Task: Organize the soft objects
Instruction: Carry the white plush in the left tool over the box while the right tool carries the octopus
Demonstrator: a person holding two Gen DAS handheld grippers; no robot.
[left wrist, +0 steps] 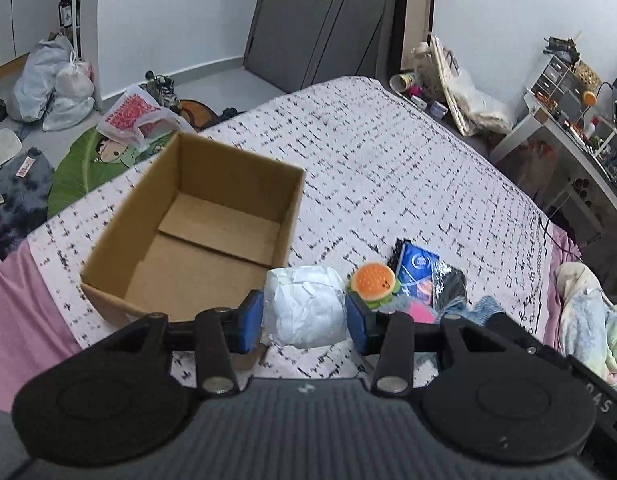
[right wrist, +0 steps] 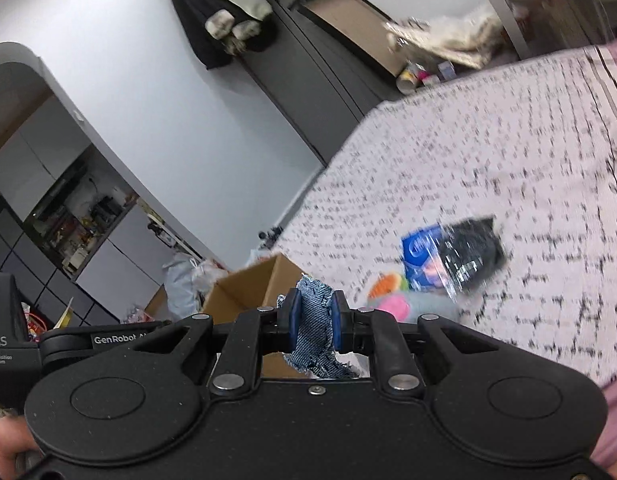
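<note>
Left tool (left wrist: pixel 305 316): pads pressed on one white crumpled bundle (left wrist: pixel 304 306), held above the bed (left wrist: pixel 388 160) beside one empty cardboard box (left wrist: pixel 196 224). Right tool (right wrist: pixel 313 316): nearly closed on one denim scrap (right wrist: pixel 315 320). On the bed: one burger plush (left wrist: pixel 375 282), one plastic-wrapped packet (left wrist: pixel 424 276).

Left gripper (left wrist: pixel 306 314) pinches a white bundle (left wrist: pixel 304 306); right gripper (right wrist: pixel 313 316) clamps denim (right wrist: pixel 314 320), tilted sideways.

"GenRobot" on the right gripper (right wrist: pixel 313 320) body; "DAS" on the neighbouring black device (right wrist: pixel 4 340).
</note>
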